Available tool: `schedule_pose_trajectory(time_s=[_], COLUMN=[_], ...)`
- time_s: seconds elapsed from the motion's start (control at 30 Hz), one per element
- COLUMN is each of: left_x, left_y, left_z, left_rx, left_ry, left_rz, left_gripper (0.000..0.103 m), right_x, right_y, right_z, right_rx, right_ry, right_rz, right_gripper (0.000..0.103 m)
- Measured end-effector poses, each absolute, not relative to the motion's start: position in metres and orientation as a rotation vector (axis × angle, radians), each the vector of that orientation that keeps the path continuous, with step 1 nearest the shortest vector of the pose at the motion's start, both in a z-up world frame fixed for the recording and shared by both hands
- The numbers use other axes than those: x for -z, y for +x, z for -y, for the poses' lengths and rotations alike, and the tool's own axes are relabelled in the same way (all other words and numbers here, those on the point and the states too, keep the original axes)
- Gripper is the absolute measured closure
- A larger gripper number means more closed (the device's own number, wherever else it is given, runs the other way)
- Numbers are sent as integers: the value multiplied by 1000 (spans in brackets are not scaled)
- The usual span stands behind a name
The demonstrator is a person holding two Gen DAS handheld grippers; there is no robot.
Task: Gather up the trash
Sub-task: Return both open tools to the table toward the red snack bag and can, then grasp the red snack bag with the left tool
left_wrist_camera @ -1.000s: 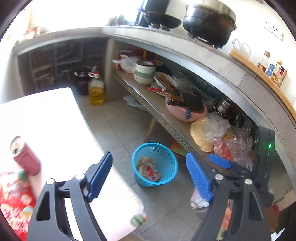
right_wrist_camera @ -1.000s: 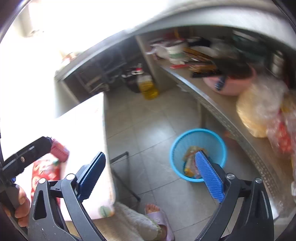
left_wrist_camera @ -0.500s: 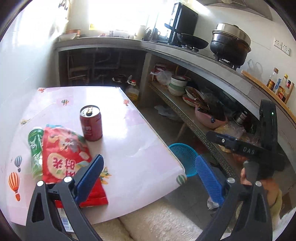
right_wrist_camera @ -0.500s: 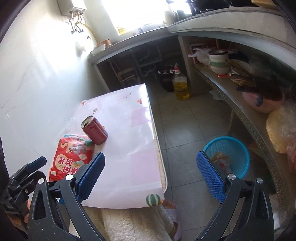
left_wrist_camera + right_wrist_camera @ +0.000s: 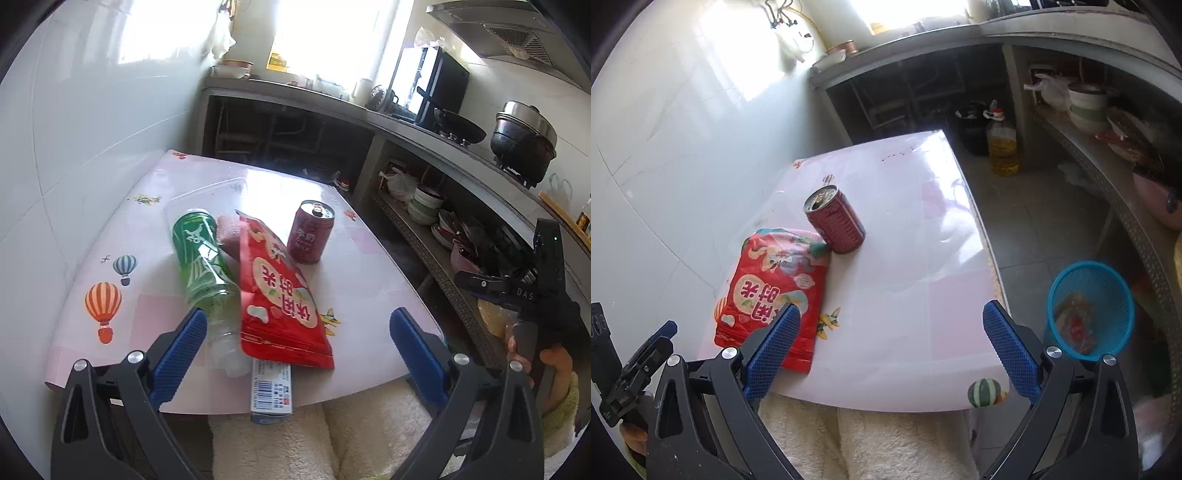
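While both grippers hang above the near edge of the pink-and-white table [image 5: 369, 266], neither touches any item. Left gripper [image 5: 297, 341]: jaws have just been opening and stand wide, blue pads either side of the near end of the trash pile, nothing pressed between them. Right gripper [image 5: 892, 345]: jaws likewise wide, nothing between them but bare tabletop; its left pad overlaps the near corner of the pouch in view, contact not discernible.

Trash on the table, left wrist view:
- green plastic bottle [image 5: 203, 258] lying on its side, clear neck pointing toward the near edge, left of the pouch and touching it.
- flat red snack pouch with white characters [image 5: 277, 295], lying lengthwise, its near end reaching the table's near edge.
- dark red drink can [image 5: 311, 232], upright, opened top, just beside the pouch's far right corner.
- small white-and-blue carton with a barcode [image 5: 272, 391], partly under the pouch's near end, overhanging the near edge.

Right wrist view: blue plastic mesh basket [image 5: 1090, 308] on the tiled floor, right of the table and well apart from it, with some colourful wrappers inside. Yellow oil jug [image 5: 1002, 146] stands on the floor at the far end. Cream fleece fabric [image 5: 864, 439] of the person's clothing fills the near foreground under the table edge.
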State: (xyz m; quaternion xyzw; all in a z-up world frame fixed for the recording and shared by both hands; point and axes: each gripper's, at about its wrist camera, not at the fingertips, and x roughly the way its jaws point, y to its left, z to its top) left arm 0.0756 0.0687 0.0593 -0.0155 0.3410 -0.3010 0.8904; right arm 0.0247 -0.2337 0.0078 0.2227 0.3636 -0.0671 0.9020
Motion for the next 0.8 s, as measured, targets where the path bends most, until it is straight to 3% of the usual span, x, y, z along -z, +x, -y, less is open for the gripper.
schedule_pose_trajectory(time_s=[0.4, 0.8], left_x=[-45, -20], left_y=[116, 196], left_z=[-58, -10], left_rx=[682, 617], left_ry=[-64, 79], left_rz=[-695, -852], left_gripper=[6, 36], right_x=[5, 20], right_y=[51, 61], right_z=[205, 211], right_rx=[75, 57], right_ry=[447, 479], right_rz=[-824, -857], right_gripper=[8, 8])
